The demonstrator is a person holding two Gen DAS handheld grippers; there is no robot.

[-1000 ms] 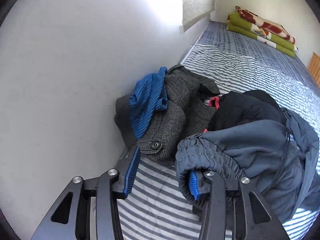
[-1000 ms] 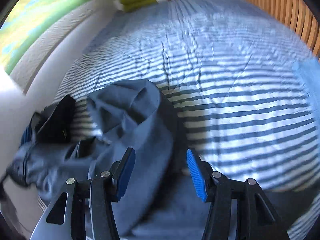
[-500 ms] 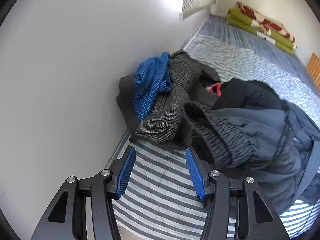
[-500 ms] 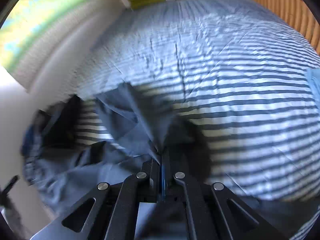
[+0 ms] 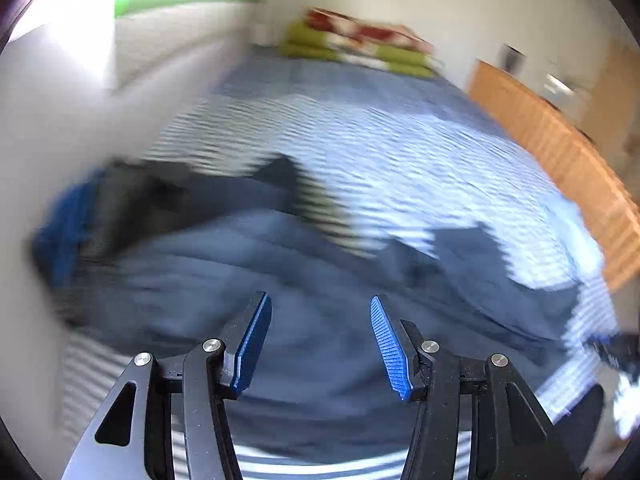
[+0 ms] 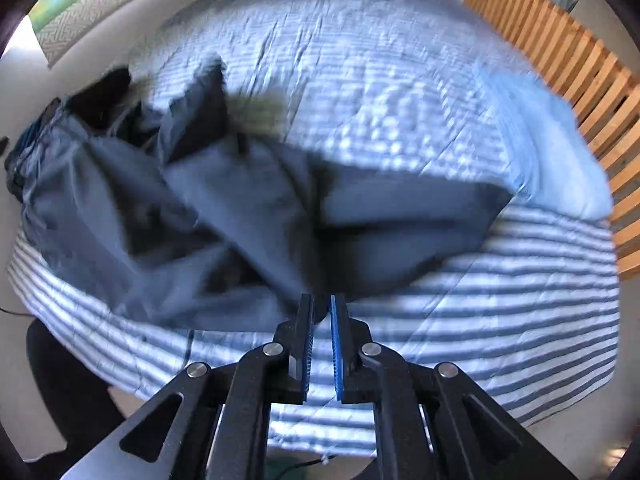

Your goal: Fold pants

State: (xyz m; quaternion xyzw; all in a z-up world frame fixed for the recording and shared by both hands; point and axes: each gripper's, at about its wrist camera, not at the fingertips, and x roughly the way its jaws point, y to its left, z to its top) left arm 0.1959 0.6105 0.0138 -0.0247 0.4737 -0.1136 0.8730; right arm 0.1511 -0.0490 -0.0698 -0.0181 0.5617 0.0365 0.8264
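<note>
1. Progress: early. The slate-blue lightweight pants [image 6: 240, 208] lie crumpled and bunched on the blue-and-white striped bedspread [image 6: 480, 300], toward its left half. No flat layout and no crease visible. By my read spreading comes first, then all folds remain.
2. Far left: a pile of other clothes [image 5: 100, 208] sits against the wall, touching the pants' left end. Too blurred to sort one garment from another.
3. Left gripper [image 5: 318, 336]: jaws spread roughly half way, nothing between the blue pads. It hangs over the pants fabric; contact can't be told through the blur.
4. Right gripper [image 6: 320, 340]: jaws have just been opening from a full clamp, now a narrow slit. The pants' near edge reaches the tips; the visible gap lower down shows bedspread. I read it as released or nearly so, no firm pinch.
5. Far right: a pale-blue folded cloth [image 6: 548, 140] lies beside the wooden slatted rail [image 6: 580, 80], apart from the pants.
</note>
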